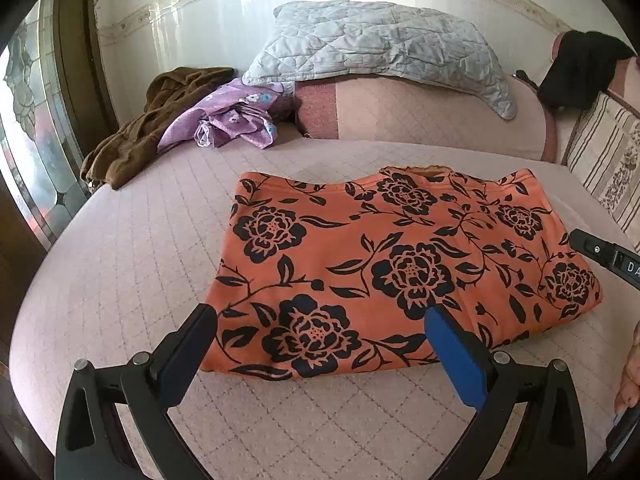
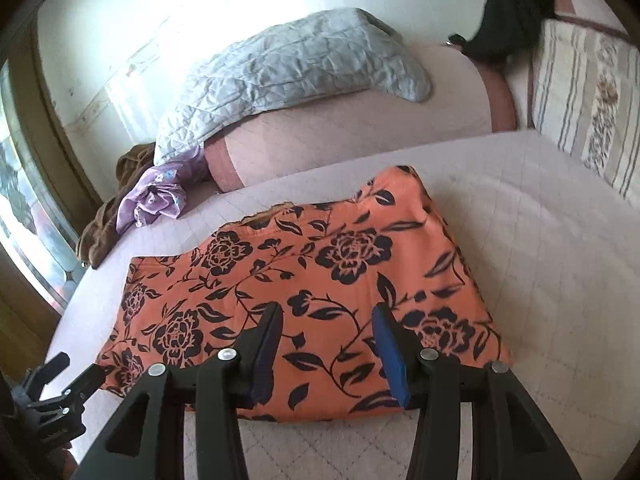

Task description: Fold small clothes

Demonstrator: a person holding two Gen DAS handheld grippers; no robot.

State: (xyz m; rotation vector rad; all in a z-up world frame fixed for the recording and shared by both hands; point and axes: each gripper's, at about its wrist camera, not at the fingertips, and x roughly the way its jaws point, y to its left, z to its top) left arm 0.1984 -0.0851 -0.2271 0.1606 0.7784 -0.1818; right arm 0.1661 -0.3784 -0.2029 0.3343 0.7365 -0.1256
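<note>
My left gripper (image 1: 320,340) gapes wide and empty over the near-left edge of the orange floral garment (image 1: 400,264), which lies folded flat on the pink quilted bed (image 1: 120,264). My right gripper (image 2: 326,344), half open and also empty, hovers over its near-right part. Advice: I grip both near corners through all layers, lift evenly, then fold away, keeping edges aligned.

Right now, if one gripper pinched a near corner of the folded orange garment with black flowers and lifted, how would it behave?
The folded orange garment with black flowers would probably sag and unfold; its layers lie loose, with soft rippled edges. It looks thin, so likely light. Pushed across the quilted pink bedcover, it would probably bunch rather than slide whole. Both the left gripper and the right gripper are open.
</note>
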